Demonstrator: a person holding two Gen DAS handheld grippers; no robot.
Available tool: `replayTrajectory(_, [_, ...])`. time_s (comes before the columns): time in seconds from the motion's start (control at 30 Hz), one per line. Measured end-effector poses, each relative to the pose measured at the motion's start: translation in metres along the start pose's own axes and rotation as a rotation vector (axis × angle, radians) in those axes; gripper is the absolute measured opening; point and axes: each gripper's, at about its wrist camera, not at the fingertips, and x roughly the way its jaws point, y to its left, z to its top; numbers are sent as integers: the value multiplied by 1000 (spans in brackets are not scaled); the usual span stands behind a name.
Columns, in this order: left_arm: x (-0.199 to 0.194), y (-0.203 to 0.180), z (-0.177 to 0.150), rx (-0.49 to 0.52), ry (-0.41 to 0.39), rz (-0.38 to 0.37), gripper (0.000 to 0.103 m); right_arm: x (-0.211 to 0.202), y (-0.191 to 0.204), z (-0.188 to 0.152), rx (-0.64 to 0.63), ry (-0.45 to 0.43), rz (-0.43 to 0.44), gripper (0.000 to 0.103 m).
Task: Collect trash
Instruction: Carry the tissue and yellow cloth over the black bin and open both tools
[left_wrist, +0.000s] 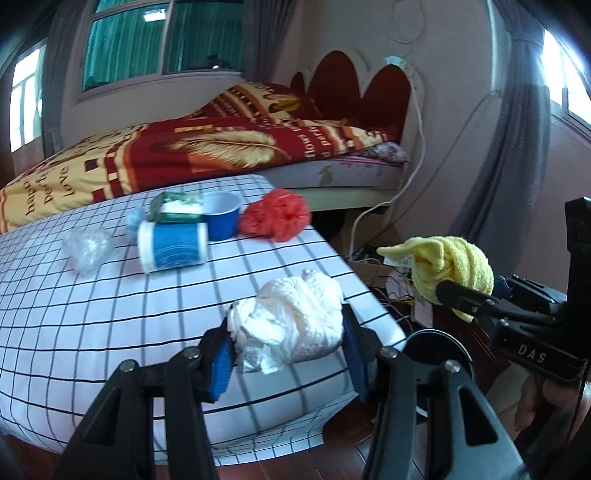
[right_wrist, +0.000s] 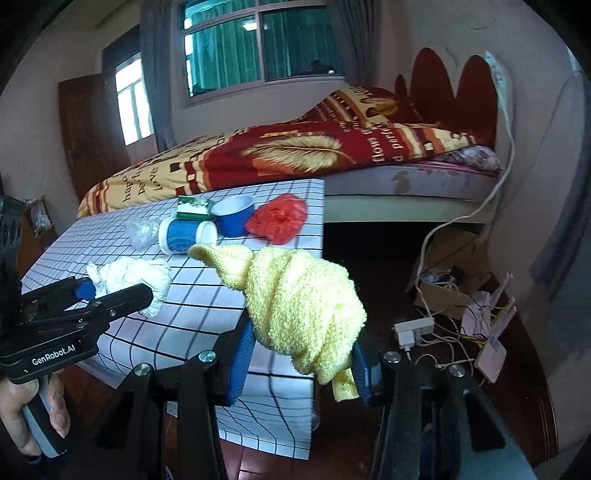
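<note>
Left wrist view: left gripper (left_wrist: 286, 350) clamped on a crumpled white tissue wad (left_wrist: 288, 325), jaws closed against both sides, held over the near right corner of the table (left_wrist: 92, 332). Right gripper (right_wrist: 299, 363) clamped low on a twisted yellow cloth (right_wrist: 303, 299), most of the bundle standing free above the blue pads, a loose tail hanging at 5 o'clock, off the table's right edge over the floor.

Remaining trash at 12 o'clock on the table: clear plastic wad (left_wrist: 86, 249), tipped blue-and-white cup (left_wrist: 173, 251), upright blue cup (left_wrist: 221, 218), green-and-white packet (left_wrist: 179, 208), red plastic bag (left_wrist: 275, 218) near the far right edge.

Likely trouble:
- Yellow cloth slipping or unwinding, given the shallow bite on a top-heavy bundle; would land among the power strip (right_wrist: 413, 330) and cables (right_wrist: 443, 295).
- Tissue tearing or shedding pieces, being soft and loosely bunched.
- Grippers colliding, being close together beside the table's corner.
- Dark round object (left_wrist: 436, 350) low at 4 o'clock possibly a bin; cannot confirm.

Legible writing: "DAS" on the right gripper body, "GenRobot.AI" on the left; "love" and "perfect" fragments on the bed's blanket (left_wrist: 221, 147). Packet print unreadable.
</note>
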Motion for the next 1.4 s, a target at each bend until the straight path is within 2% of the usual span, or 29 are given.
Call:
replayTrajectory(0.4, [13,-55,0,65,16,-95,52,-34,-63,-29,123,-3,-102,49])
replayTrajectory(0.8, [39,-120,-12,142,71,-211,52,-54,-112,-64,208,27,-195,49])
replayTrajectory(1.17, [70,-171,-34,205,161,-306,52,-55,-162,-112,283,99,-282,49])
replayTrajectory(1.4, [99,-198,-54,239,251,-367,52,-47,-187,-145,303,154,-315,49])
